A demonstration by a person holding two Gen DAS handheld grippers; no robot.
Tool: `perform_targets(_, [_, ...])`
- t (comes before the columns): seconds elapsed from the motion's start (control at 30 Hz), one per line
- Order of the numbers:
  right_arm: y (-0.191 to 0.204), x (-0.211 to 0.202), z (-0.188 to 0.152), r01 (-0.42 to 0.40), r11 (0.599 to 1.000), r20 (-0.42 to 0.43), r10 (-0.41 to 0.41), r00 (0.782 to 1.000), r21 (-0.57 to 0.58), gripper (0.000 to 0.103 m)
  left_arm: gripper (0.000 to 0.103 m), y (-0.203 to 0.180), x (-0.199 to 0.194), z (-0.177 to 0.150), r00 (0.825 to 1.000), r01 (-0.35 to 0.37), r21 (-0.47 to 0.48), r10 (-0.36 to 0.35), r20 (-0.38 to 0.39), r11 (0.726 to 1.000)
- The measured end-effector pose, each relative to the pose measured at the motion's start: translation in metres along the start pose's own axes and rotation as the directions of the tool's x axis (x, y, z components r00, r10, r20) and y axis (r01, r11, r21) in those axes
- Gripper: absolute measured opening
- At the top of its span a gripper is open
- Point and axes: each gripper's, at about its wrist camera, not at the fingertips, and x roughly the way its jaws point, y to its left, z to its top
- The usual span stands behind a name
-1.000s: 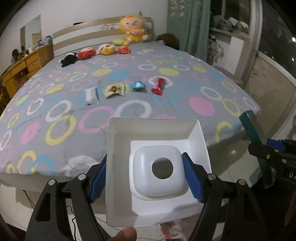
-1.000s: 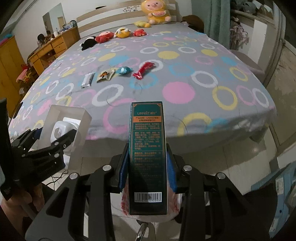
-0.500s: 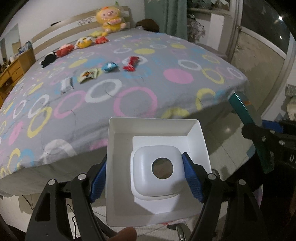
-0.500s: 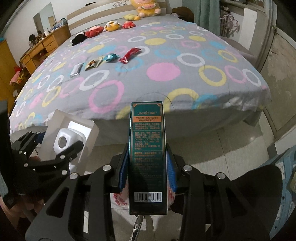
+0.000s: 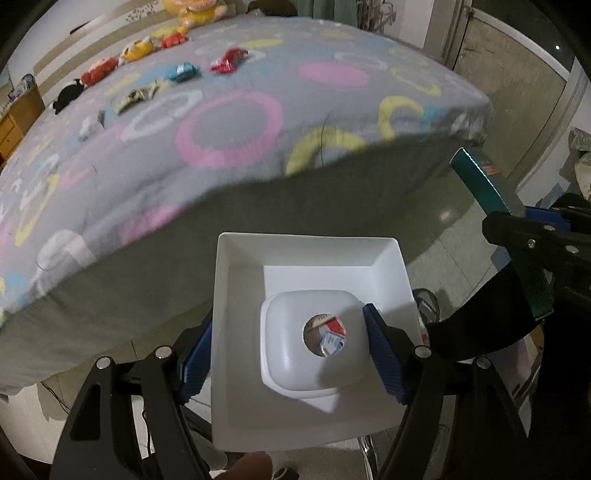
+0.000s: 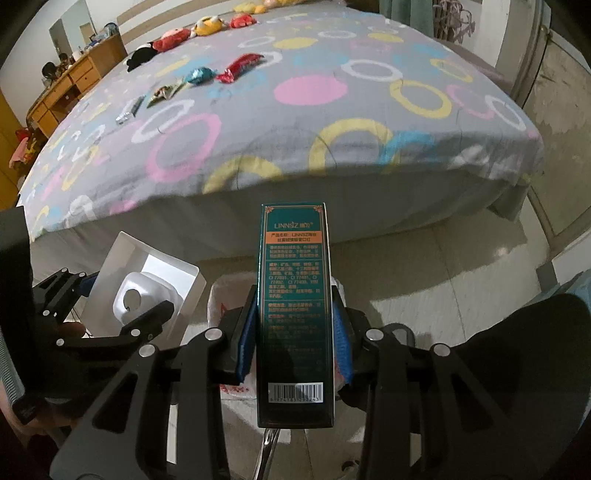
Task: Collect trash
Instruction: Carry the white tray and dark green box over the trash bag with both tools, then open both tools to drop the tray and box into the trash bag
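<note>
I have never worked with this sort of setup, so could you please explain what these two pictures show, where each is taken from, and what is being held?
There is no robot here: a person carries a two-finger gripper in each hand, and a fisheye camera on each looks forward along its fingers. One picture is from the left tool, the other from the right.

The left gripper is shut on a white box that holds a white moulded insert with a round hole. The right gripper is shut on a dark green carton with a barcode.

Ahead is a bed with a ring-patterned cover. On it lie a red wrapper, a blue wrapper, two more wrappers and some plush toys. A plastic bag sits below the grippers.
</note>
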Motion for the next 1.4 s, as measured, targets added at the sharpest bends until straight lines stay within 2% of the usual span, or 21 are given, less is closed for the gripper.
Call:
perform_targets(0.43, [-0.004,0.052,-0.019,0.013,1.0,-0.121,-0.014,0.993,-0.006,0.035,0.072,0.003,0.05,-0.021,0.993,0.02,0.009,-0.019,-0.113,1.0])
perform_targets(0.57, [0.0,0.069,-0.02,0.007,1.0,-0.156,-0.009,0.988,-0.012,0.035,0.072,0.0,0.048,-0.015,0.996,0.039,0.014,-0.038,-0.082,0.999])
perform_targets(0.63, [0.002,0.078,-0.02,0.005,1.0,-0.177,-0.007,0.984,-0.011,0.035,0.072,-0.001,0.056,-0.018,0.993,0.03,0.014,-0.028,-0.118,0.999])
perform_targets(0.97, [0.003,0.118,-0.025,-0.001,1.0,-0.261,0.0,0.965,-0.003,0.035,0.072,-0.011,0.096,-0.029,0.979,0.041,0.078,-0.024,-0.202,0.996])
perform_targets(1.4, [0.004,0.155,-0.029,-0.008,1.0,-0.328,0.014,0.945,0.017,0.036,0.073,-0.005,0.118,-0.037,0.964,0.048,0.11,-0.017,-0.267,0.993])
